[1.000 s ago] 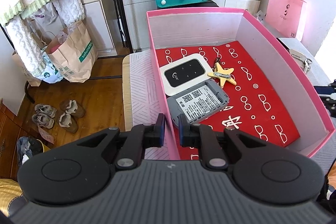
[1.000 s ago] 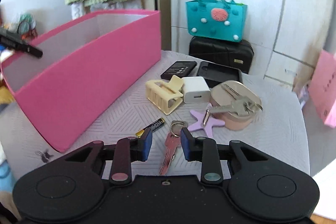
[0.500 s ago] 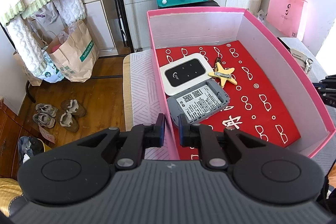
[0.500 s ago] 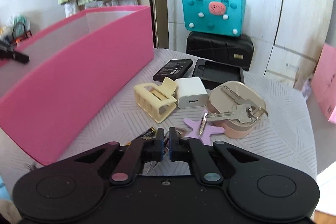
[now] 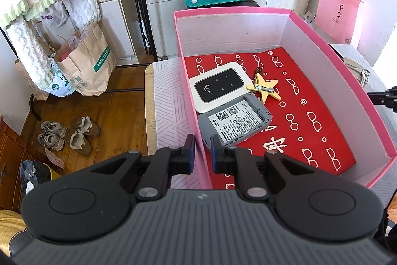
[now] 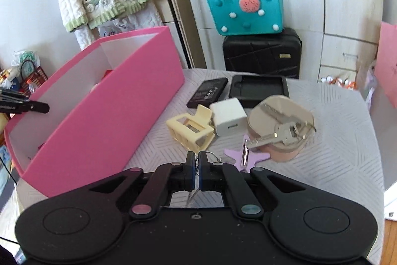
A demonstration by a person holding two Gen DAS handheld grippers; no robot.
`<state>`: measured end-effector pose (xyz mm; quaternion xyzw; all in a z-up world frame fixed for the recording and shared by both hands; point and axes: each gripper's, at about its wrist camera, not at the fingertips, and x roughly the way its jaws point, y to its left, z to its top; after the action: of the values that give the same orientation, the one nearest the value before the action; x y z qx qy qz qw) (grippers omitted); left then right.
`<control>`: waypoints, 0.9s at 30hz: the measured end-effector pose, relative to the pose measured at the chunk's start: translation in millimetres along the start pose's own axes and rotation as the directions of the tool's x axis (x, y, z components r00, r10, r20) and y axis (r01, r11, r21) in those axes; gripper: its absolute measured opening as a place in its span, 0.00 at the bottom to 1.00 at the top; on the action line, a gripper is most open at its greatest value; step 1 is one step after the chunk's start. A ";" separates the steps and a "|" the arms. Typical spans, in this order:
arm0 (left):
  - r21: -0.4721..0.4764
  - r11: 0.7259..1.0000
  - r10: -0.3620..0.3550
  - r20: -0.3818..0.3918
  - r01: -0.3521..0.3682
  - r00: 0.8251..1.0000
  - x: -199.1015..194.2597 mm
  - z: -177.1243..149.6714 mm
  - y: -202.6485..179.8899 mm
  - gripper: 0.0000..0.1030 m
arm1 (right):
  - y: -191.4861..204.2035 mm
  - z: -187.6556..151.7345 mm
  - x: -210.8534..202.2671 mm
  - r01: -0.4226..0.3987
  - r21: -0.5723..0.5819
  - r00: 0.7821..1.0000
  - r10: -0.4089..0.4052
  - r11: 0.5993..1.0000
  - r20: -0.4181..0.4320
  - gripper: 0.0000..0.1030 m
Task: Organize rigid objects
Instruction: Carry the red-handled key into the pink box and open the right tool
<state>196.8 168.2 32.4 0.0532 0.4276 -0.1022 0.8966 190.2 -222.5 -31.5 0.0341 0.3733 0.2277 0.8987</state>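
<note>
The right gripper (image 6: pixel 196 174) has just closed its fingers on a key (image 6: pixel 192 195), which hangs between the pads above the table (image 6: pixel 335 140) — its ring (image 6: pixel 211 157) shows just past the fingertips. Ahead lie a cream hair claw (image 6: pixel 191 132), a white charger (image 6: pixel 229 117), a lilac star clip (image 6: pixel 247 157) and a round beige case (image 6: pixel 280 126) with a bunch of keys (image 6: pixel 278 135) resting on its lid. The left gripper (image 5: pixel 202 150) straddles the near wall of the pink box (image 5: pixel 347 81), fingers nearly closed with the wall between them — whether the pads press it cannot be told. Inside the box lie a white router (image 5: pixel 219 85), a grey device (image 5: pixel 237 121) and a yellow star clip (image 5: pixel 264 88).
</note>
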 end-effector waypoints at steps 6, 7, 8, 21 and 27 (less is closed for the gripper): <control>0.000 1.000 0.001 -0.004 -0.001 1.000 1.5 -0.5 1.1 0.12 | 10.5 16.1 -15.0 0.014 -0.053 1.000 -0.013 0.998 0.022 0.03; -0.001 1.000 0.001 -0.003 -0.001 1.000 1.5 -0.2 1.2 0.12 | 11.4 20.3 -17.2 0.013 -0.061 1.000 -0.012 0.998 0.022 0.02; 0.002 1.000 0.001 -0.004 -0.001 1.000 1.7 -0.3 1.3 0.12 | 13.4 24.0 -19.4 0.008 -0.069 1.000 -0.007 0.998 0.016 0.02; 0.047 0.999 0.010 -0.037 -0.009 0.999 7.1 3.0 -0.1 0.12 | 69.0 99.2 -66.3 0.058 -0.253 0.994 -0.031 0.966 0.109 0.02; 0.086 0.996 0.015 -0.078 -0.009 0.997 6.7 7.7 -6.3 0.11 | 102.3 129.7 -66.9 0.003 -0.311 0.994 0.032 0.951 0.107 0.02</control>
<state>205.3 159.7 32.0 0.0979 0.4574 -0.1129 0.8766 198.6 -146.0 129.3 -0.0922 0.2820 0.2877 0.9106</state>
